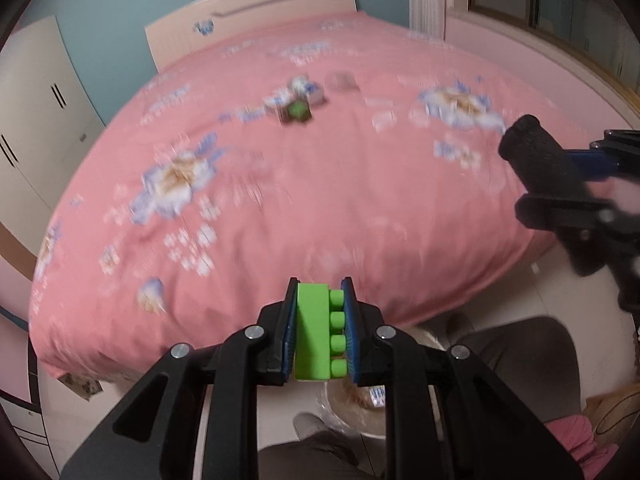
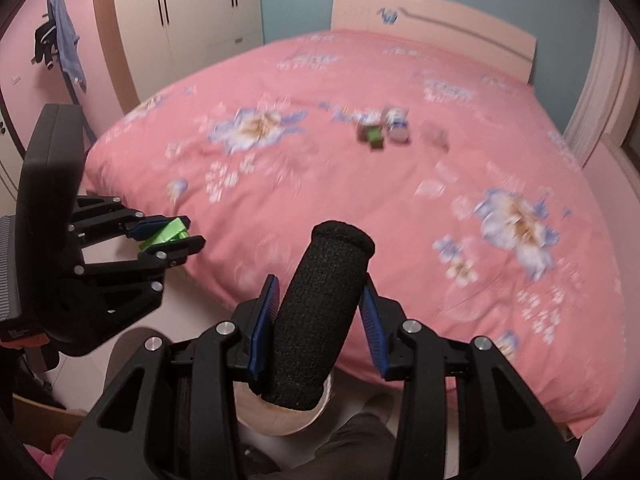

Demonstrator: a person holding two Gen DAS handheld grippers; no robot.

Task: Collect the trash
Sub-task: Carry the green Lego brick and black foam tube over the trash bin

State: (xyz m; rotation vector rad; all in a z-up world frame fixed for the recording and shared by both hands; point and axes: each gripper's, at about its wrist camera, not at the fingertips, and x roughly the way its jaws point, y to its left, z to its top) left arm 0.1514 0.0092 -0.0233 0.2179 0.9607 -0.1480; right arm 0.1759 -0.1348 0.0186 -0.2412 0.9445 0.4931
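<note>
My left gripper [image 1: 320, 282] is shut on a bright green studded building block [image 1: 314, 332], which stands upright between the blue pads. In the right wrist view the left gripper [image 2: 192, 232] and the green block [image 2: 164, 234] are at the left. My right gripper [image 2: 320, 280] is shut on a black foam roll [image 2: 316, 320] that sticks out past the fingertips. From the left wrist view the right gripper [image 1: 560, 184] and the foam roll [image 1: 536, 152] are at the right. Both grippers hang tilted down over the foot of the pink flowered bed [image 1: 280, 208]. A small blurred pile of trash [image 2: 384, 128] lies mid-bed.
A white bin with a clear liner [image 1: 344, 420] stands on the floor below the grippers, also visible under the foam roll as the bin [image 2: 280, 420]. A person's dark-trousered legs [image 1: 520, 360] flank it. Wardrobes [image 2: 180, 12] stand left of the bed, and a curtain [image 2: 608, 80] hangs to its right.
</note>
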